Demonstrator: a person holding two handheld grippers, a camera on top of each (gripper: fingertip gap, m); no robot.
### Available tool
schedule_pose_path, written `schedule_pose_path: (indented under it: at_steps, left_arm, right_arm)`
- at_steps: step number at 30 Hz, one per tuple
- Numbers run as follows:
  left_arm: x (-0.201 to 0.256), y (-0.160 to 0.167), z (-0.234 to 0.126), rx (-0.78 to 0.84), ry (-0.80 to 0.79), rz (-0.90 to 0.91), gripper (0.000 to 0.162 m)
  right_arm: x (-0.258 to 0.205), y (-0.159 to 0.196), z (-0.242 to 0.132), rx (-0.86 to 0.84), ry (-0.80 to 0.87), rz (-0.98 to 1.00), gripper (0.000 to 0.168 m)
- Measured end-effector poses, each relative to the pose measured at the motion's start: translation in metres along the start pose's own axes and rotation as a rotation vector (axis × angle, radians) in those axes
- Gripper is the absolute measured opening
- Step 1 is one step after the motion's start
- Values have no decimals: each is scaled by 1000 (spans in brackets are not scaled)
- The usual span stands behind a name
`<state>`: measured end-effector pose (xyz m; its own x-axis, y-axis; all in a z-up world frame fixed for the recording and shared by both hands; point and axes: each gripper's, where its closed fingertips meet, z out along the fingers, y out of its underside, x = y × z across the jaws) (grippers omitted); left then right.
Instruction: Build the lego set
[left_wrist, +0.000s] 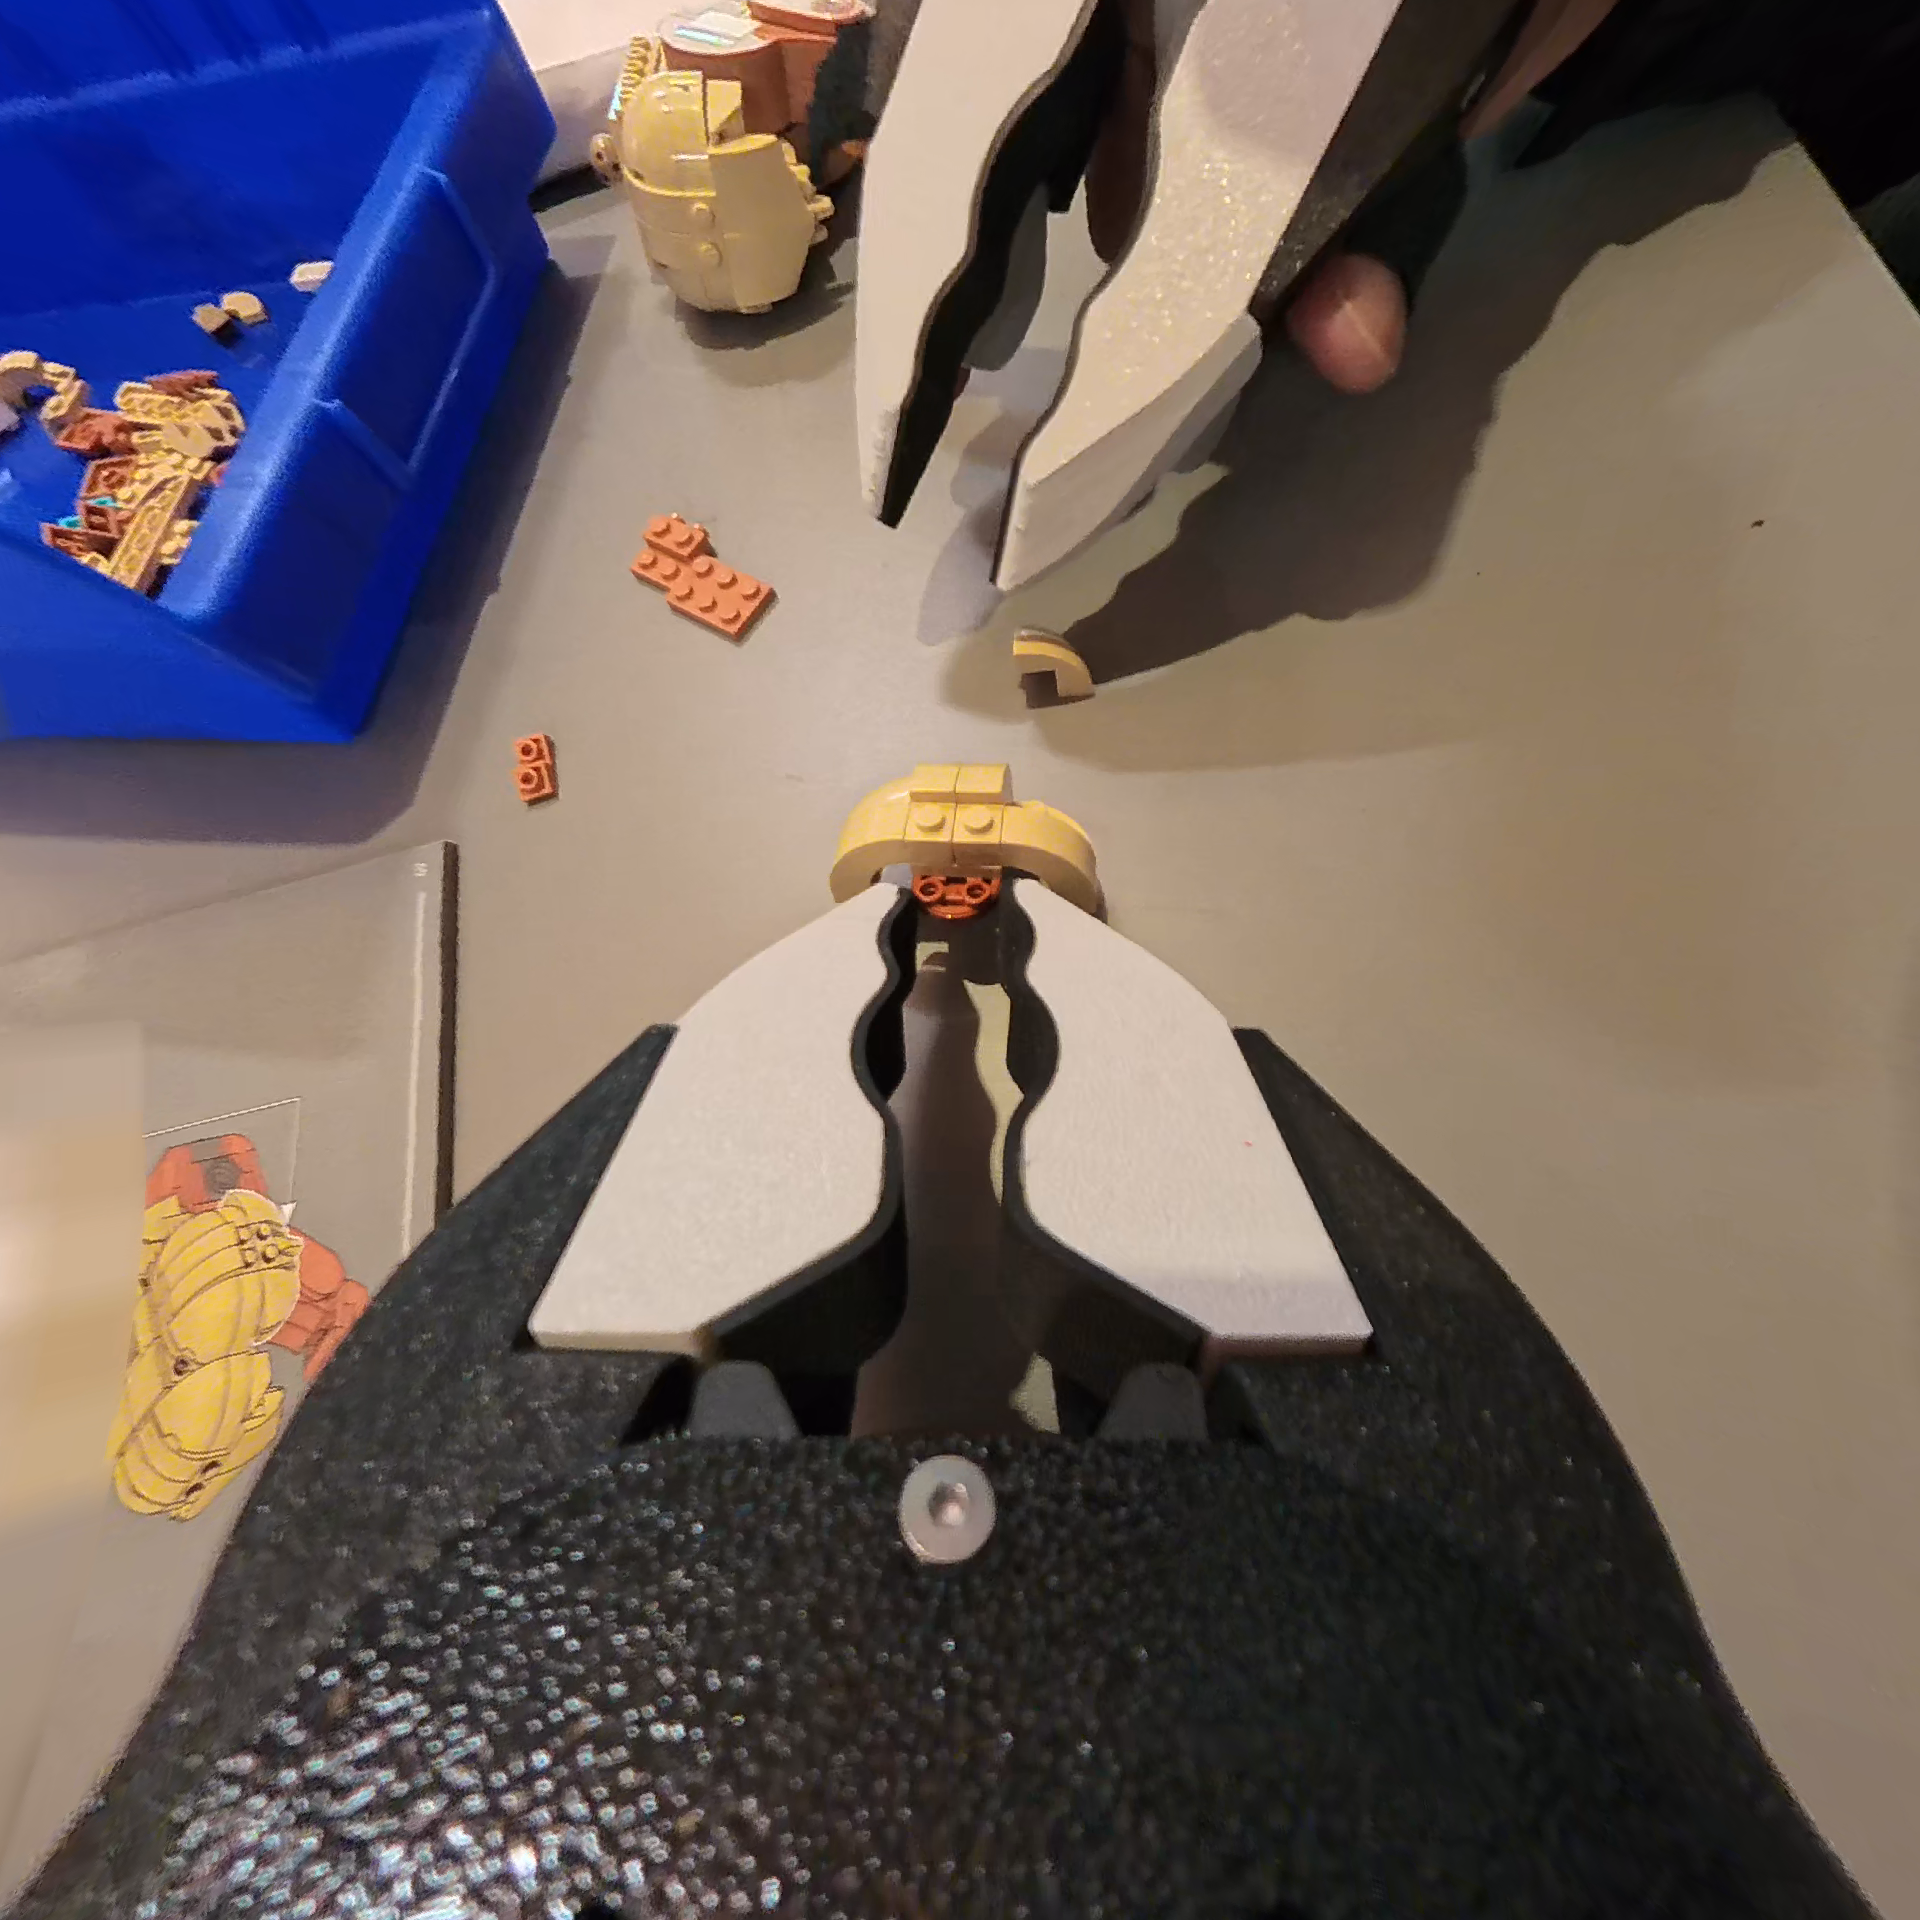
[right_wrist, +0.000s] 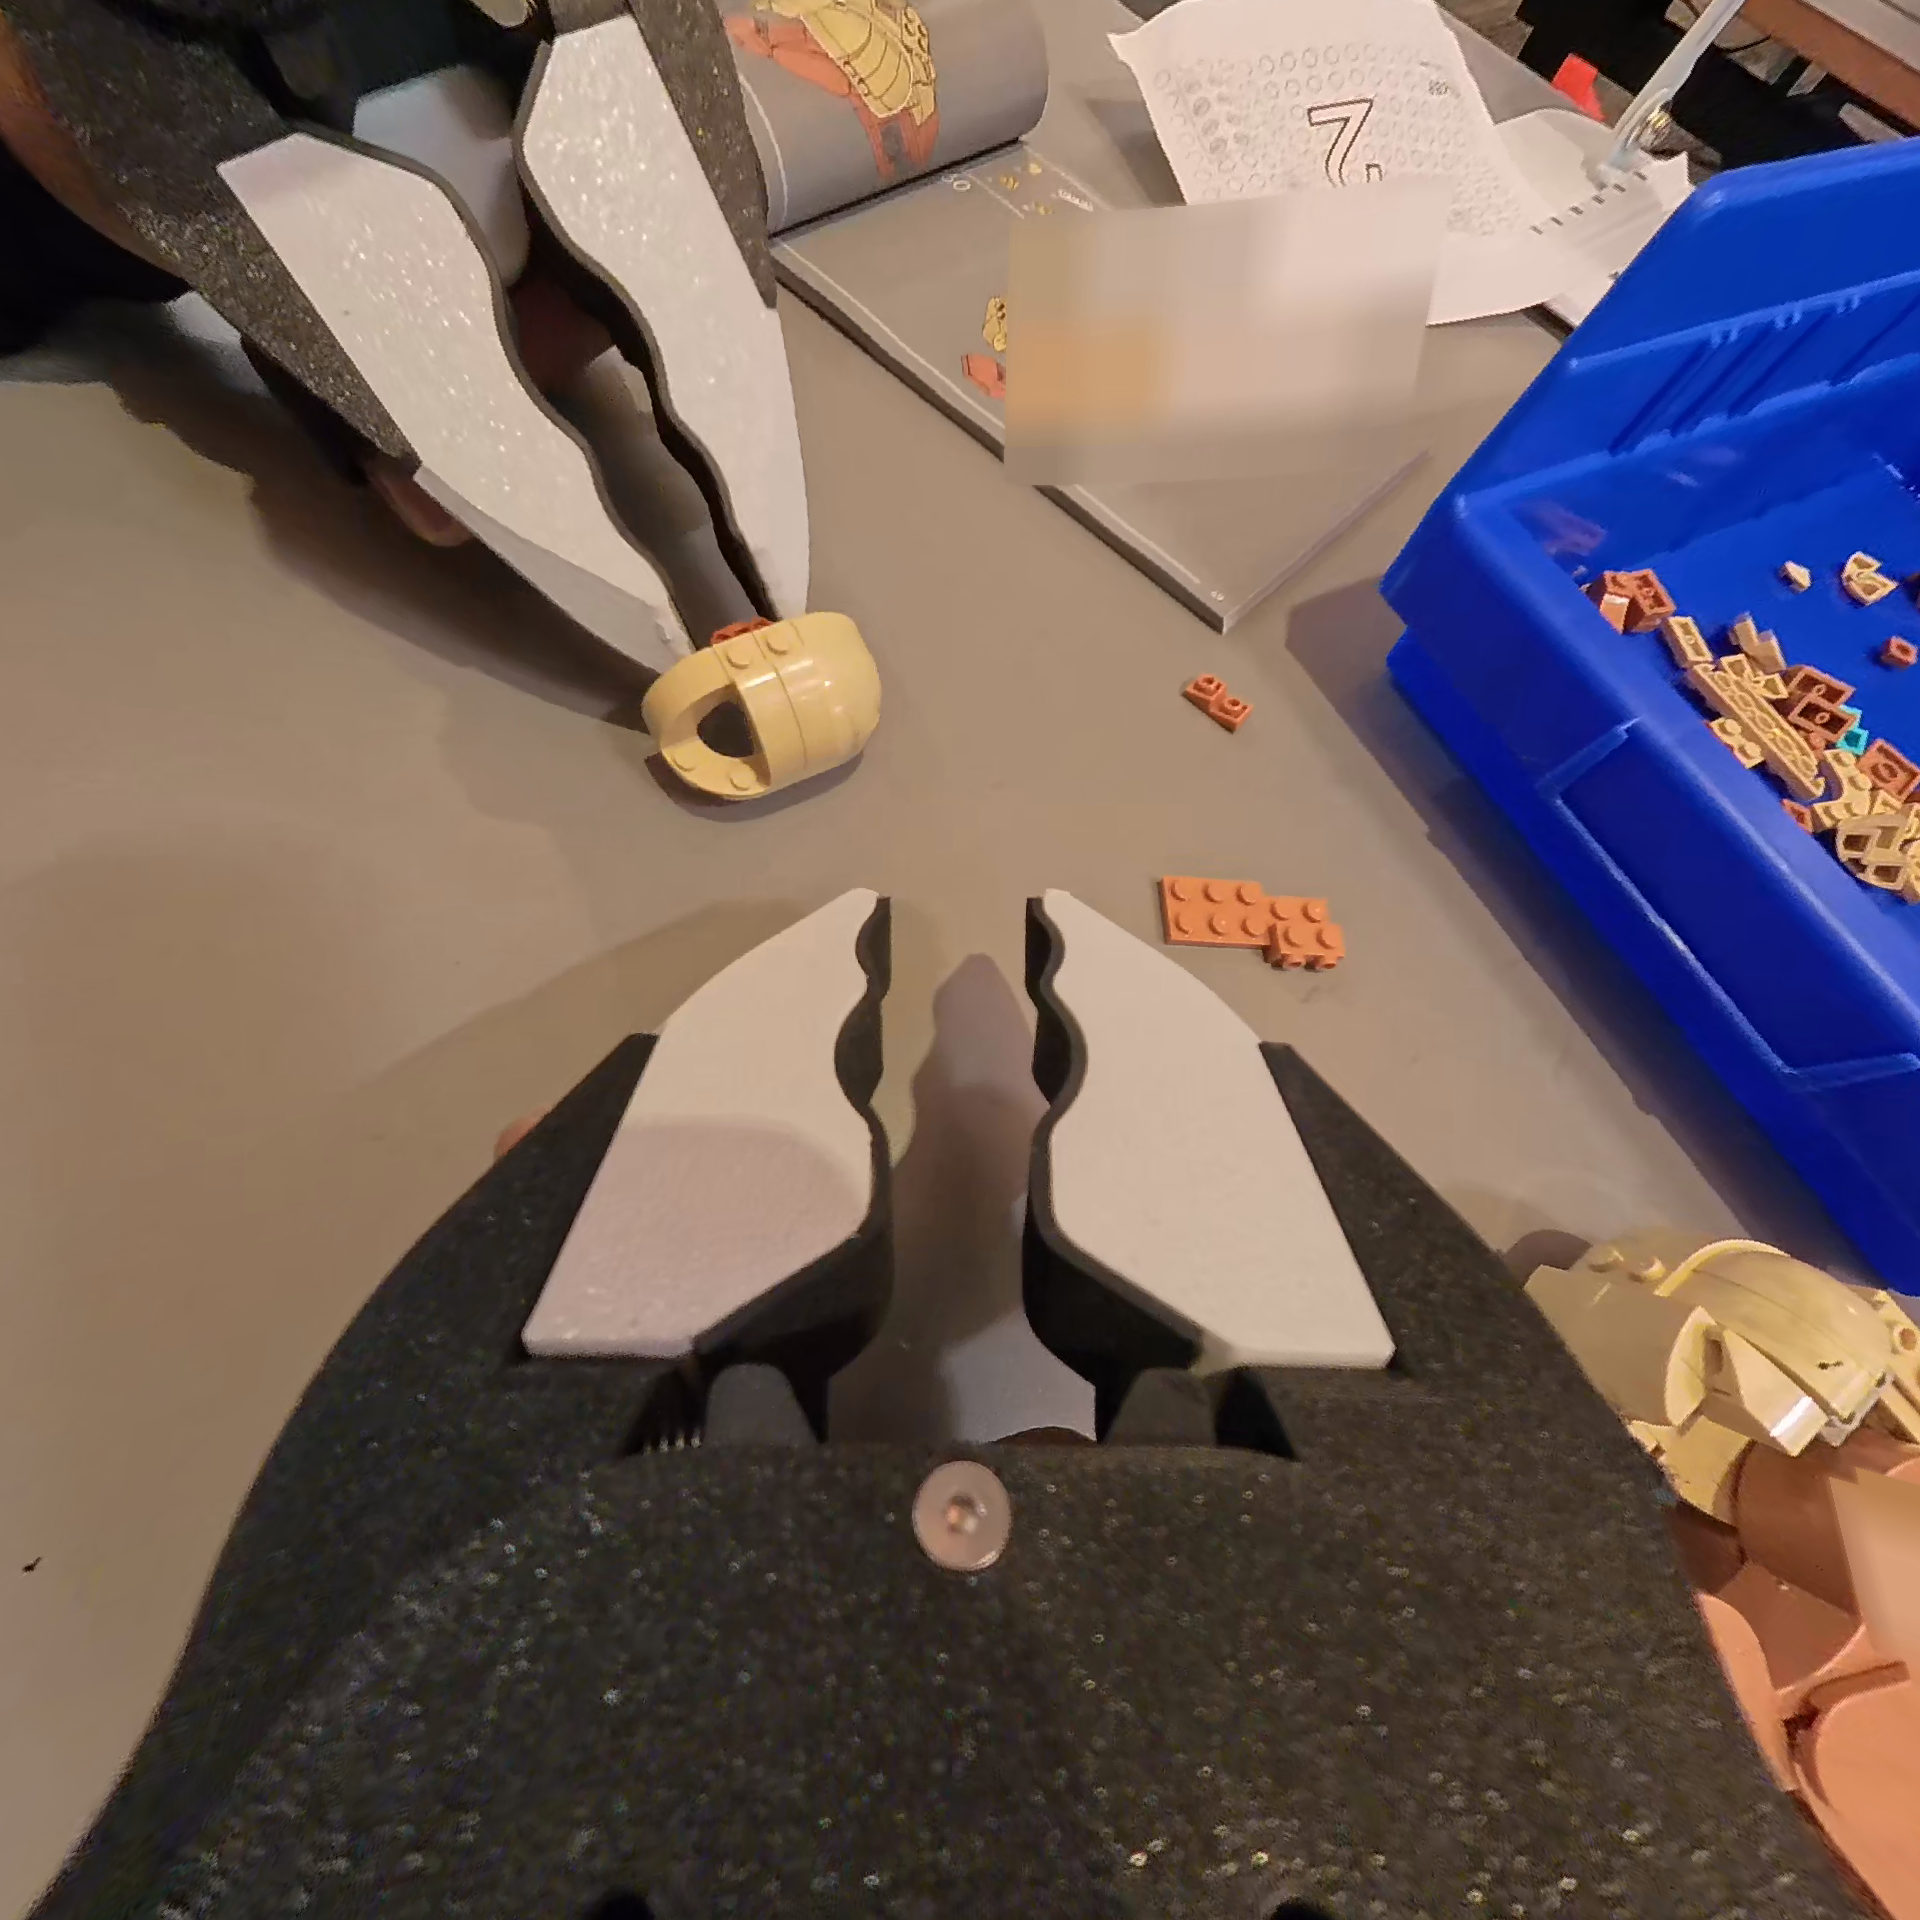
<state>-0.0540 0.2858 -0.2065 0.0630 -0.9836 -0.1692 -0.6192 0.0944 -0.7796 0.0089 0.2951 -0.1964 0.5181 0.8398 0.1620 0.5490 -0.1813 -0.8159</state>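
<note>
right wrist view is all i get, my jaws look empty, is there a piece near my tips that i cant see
Observer: Yes. The left wrist view shows a small tan curved piece lying loose on the table just off the tips of the right gripper, not between them.
Operator: is the left one actually gripping that tan arch or just touching it
Observer: Gripping. The left gripper pinches an orange round piece fixed to the tan arch assembly, on the side facing that camera.
</note>
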Motion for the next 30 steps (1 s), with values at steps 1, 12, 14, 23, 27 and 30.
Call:
schedule_pose_path:
  at_steps: [1,12,14,23,27,30]
  left_arm:
    - [-1,0,0,1,-2,-4,14]
    - [-12,-10,-8,89,-11,-178,14]
    - [-15,-13,-11,122,-4,-235,14]
    - [-28,-31,-30,321,41,-428,14]
    - [-29,-30,-30,320,29,-434,14]
    - [-30,-29,-29,309,7,-425,14]
  right_arm:
    - [0,0,0,0,0,-2,24]
    - [-2,-2,0,13,-6,-19,30]
    - [-2,-2,0,14,-4,-22,30]
    - [-6,0,1,0,-15,-33,33]
    - [-6,0,1,1,-16,-35,33]
    - [-7,0,2,-8,-10,-49,33]
